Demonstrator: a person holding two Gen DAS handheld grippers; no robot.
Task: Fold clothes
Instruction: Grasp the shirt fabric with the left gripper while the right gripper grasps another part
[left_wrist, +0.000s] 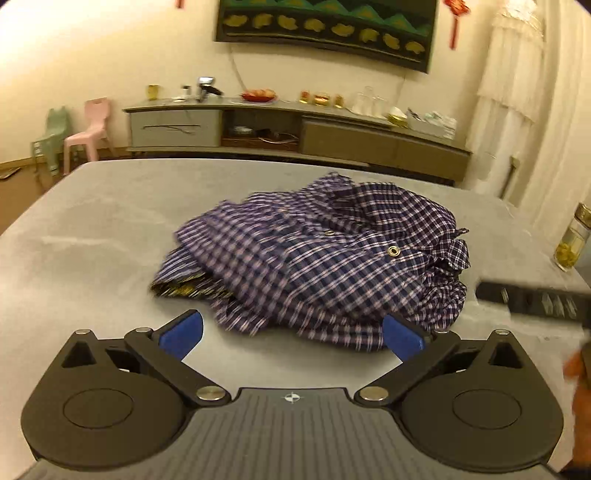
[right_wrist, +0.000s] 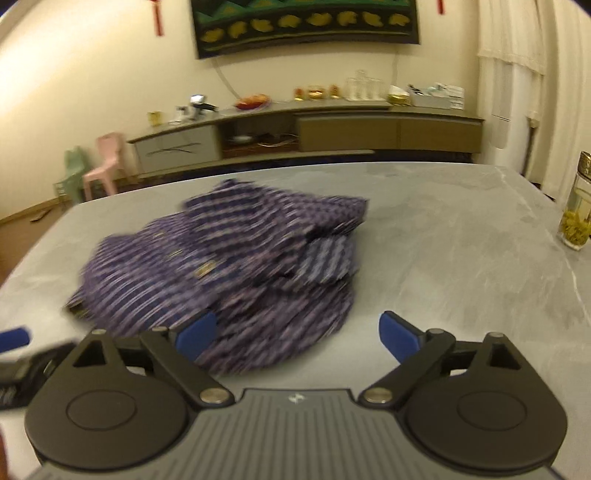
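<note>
Both grippers — left gripper and right gripper — are hovering spread and empty at the near edge of a checked shirt lying bunched mid-worktop, seemingly poised to grab its hem.

1. A grey, marbled tabletop fills the foreground.
2. A glass bottle with yellowish contents stands upright near the tabletop's right edge.
3. A long low sideboard runs along the far wall, partly open in the middle.
4. On the sideboard sit a red dish of fruit, clear glasses and other small items too blurred to name.
5. A pink plastic chair stands just beside a green chair at the left.
6. A dark green and gold wall hanging hangs above.
7. Pale curtains hang at the right.
</note>
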